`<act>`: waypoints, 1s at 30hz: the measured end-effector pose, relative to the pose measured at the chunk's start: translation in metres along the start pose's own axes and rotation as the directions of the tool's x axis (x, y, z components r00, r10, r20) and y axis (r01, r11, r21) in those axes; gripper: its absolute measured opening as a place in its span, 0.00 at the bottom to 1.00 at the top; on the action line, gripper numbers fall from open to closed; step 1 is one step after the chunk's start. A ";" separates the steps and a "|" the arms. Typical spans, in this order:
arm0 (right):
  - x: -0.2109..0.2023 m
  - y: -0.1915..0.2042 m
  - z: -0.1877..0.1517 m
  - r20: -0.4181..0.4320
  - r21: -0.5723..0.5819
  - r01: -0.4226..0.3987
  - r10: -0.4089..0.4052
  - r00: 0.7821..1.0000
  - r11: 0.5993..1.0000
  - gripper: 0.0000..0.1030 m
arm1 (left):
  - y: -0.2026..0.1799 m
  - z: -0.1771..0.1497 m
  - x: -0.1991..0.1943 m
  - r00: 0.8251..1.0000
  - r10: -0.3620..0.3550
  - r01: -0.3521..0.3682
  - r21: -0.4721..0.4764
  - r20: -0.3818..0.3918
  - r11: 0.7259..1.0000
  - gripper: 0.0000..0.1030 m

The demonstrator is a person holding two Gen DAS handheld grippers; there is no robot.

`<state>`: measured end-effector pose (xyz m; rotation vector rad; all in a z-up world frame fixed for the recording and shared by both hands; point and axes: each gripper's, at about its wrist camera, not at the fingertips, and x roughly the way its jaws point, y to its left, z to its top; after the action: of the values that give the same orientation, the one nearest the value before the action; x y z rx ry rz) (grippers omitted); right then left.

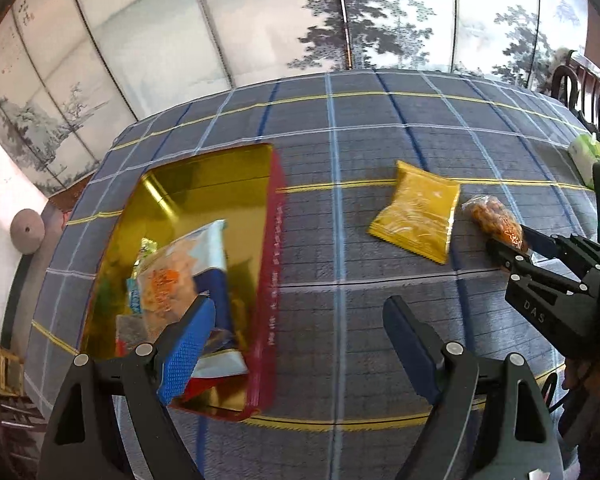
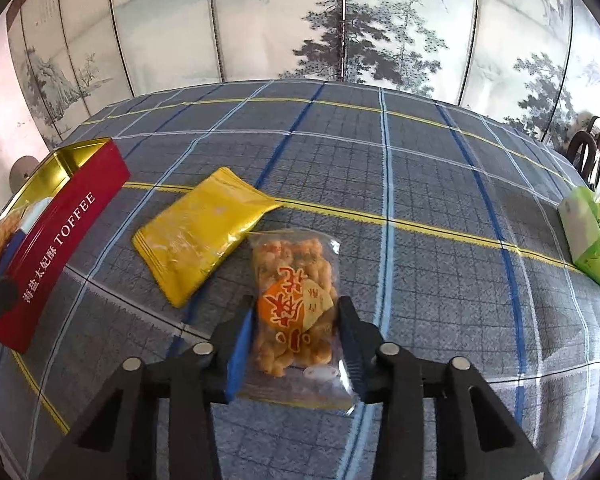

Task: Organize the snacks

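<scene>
A clear bag of orange-brown snacks (image 2: 292,272) lies on the checked tablecloth, and my right gripper (image 2: 296,312) is shut on its near half, a pad pressing each side. The left wrist view shows the same bag (image 1: 492,216) pinched by the right gripper (image 1: 508,252) at the right. A yellow packet (image 2: 204,240) lies flat just left of the bag, and it appears again (image 1: 418,216) in the left wrist view. My left gripper (image 1: 300,308) hangs open and empty beside the red toffee tin (image 1: 274,248). The tin holds several snack packets (image 1: 172,276).
A green tissue pack (image 2: 592,240) sits near the table's right edge. A dark wooden chair (image 1: 588,92) stands beyond that edge. A painted folding screen (image 2: 340,20) closes off the far side. The red tin (image 2: 60,240) stands at the table's left.
</scene>
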<state>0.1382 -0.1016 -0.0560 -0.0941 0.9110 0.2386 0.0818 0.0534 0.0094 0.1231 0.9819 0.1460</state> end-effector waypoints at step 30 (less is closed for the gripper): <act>-0.002 -0.111 -0.001 0.004 0.066 0.111 -0.112 0.994 0.992 0.38 | -0.064 0.041 0.047 0.993 -0.113 0.110 0.135 0.021 0.985 0.72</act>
<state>0.1633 -0.2095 -0.0578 -0.0824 0.9019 0.1049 0.1462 -0.0024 -0.0177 0.1918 0.9670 -0.0243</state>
